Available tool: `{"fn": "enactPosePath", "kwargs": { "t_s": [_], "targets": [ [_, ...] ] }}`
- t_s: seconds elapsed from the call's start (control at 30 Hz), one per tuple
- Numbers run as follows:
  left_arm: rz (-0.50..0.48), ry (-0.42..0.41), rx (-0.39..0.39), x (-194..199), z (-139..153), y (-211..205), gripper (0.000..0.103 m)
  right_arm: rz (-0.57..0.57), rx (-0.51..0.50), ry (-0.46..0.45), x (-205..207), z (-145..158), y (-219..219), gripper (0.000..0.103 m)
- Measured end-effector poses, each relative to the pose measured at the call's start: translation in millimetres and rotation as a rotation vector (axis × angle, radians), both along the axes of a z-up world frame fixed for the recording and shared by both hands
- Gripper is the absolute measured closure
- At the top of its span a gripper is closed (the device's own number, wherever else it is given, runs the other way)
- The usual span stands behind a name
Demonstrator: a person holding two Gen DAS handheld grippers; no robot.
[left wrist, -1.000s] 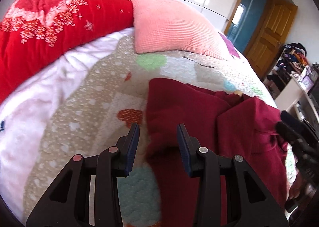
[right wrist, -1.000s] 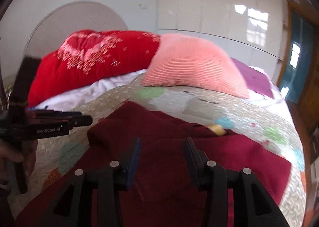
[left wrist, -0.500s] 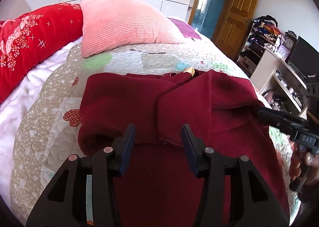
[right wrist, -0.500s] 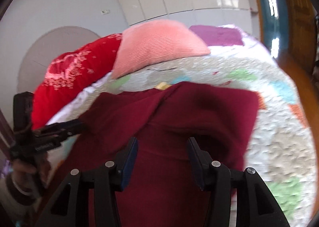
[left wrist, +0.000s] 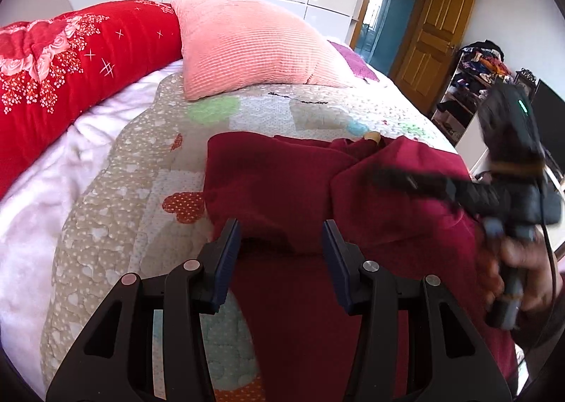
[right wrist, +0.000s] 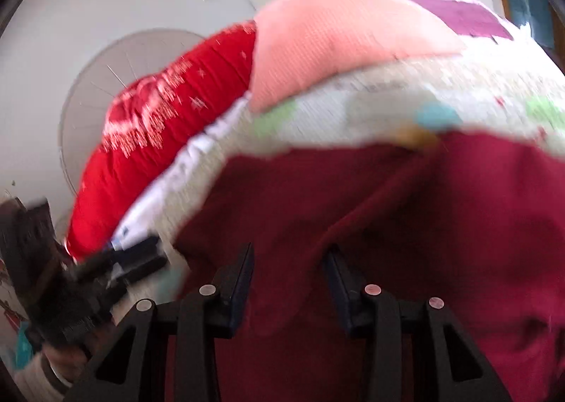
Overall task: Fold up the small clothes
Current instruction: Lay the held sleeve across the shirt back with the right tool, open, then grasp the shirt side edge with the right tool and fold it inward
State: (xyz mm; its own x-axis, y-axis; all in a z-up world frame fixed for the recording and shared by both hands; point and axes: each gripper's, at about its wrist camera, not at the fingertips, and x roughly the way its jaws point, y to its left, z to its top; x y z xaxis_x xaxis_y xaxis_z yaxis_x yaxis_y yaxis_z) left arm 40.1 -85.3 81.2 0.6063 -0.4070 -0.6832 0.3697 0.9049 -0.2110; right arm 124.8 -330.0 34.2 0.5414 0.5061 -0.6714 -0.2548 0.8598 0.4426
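Dark red garment (left wrist: 282,183) lies on the patchwork quilt (left wrist: 116,197) of the bed, both sides folded in over the middle. Left gripper (left wrist: 280,250) over its near left part, jaws apart, nothing clamped. Right gripper (right wrist: 287,278) low over the cloth, jaws apart but have just been closing, fabric between them, not pinched; view blurred. Pink pillow (left wrist: 247,49) and red blanket (left wrist: 70,59) behind.

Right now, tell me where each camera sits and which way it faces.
Left wrist: on the left tongs, facing down the bed over the maroon garment toward the pink pillow; the right tongs and hand show at right.
Right wrist: on the right tongs, close over the garment, blurred; the left tongs show at left.
Shared: garment, pillow, red quilt.
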Motion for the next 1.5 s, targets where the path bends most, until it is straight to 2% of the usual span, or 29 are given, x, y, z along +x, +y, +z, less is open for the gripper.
{"fn": "enactPosePath", "kwargs": {
  "t_s": [0.07, 0.13, 0.23, 0.37, 0.43, 0.5, 0.6, 0.67, 0.8, 0.87, 0.97, 1.1, 1.17, 1.23, 1.33, 1.43, 1.5],
  "targets": [
    [-0.012, 0.010, -0.028, 3, 0, 2, 0.056, -0.007, 0.008, -0.022, 21, 7, 14, 0.063],
    [-0.021, 0.023, -0.060, 7, 0, 3, 0.056, -0.020, 0.058, -0.023, 43, 11, 22, 0.063],
    [-0.017, 0.032, -0.094, 15, 1, 3, 0.049, -0.012, 0.111, 0.009, 64, 11, 30, 0.063],
    [-0.014, 0.033, -0.133, 27, 3, -1, 0.047, -0.002, 0.129, -0.036, 56, 21, 25, 0.062],
    [-0.007, 0.050, -0.150, 32, 3, -4, 0.047, -0.024, 0.112, -0.084, 46, 27, 13, 0.053],
    [0.001, 0.070, -0.153, 34, 4, -7, 0.047, -0.045, 0.124, -0.121, 50, 26, 10, 0.052],
    [-0.006, 0.045, -0.126, 29, 12, -4, 0.047, -0.058, 0.193, 0.013, 86, 0, 25, 0.052],
    [-0.025, 0.012, -0.087, 23, 17, -1, 0.047, -0.073, 0.158, 0.039, 92, -5, 36, 0.052],
    [-0.063, -0.024, -0.035, 18, 14, -1, 0.046, -0.037, 0.081, -0.054, 48, 24, 30, 0.052],
    [-0.073, -0.024, -0.030, 16, 8, -3, 0.046, -0.059, 0.026, -0.054, 25, 28, 18, 0.052],
    [-0.069, -0.011, -0.032, 13, 1, -2, 0.046, -0.088, -0.018, 0.047, -1, 11, -5, 0.052],
    [-0.068, -0.005, -0.040, 9, -3, 1, 0.046, -0.120, 0.057, 0.149, -12, -20, -24, 0.052],
    [-0.061, -0.006, -0.033, 8, -3, 3, 0.046, -0.121, 0.076, 0.166, -14, -32, -26, 0.054],
    [-0.055, -0.006, -0.043, 10, -1, 7, 0.046, -0.113, 0.069, 0.157, -13, -33, -24, 0.071],
    [-0.043, -0.011, -0.052, 13, 0, 10, 0.046, -0.060, 0.094, 0.113, -5, -19, -16, 0.084],
    [-0.036, -0.007, -0.067, 15, 0, 13, 0.046, -0.033, 0.077, 0.064, 1, -4, -7, 0.088],
    [-0.042, -0.010, -0.069, 14, 0, 14, 0.046, -0.038, 0.024, 0.055, -3, 3, -6, 0.088]
  ]
}}
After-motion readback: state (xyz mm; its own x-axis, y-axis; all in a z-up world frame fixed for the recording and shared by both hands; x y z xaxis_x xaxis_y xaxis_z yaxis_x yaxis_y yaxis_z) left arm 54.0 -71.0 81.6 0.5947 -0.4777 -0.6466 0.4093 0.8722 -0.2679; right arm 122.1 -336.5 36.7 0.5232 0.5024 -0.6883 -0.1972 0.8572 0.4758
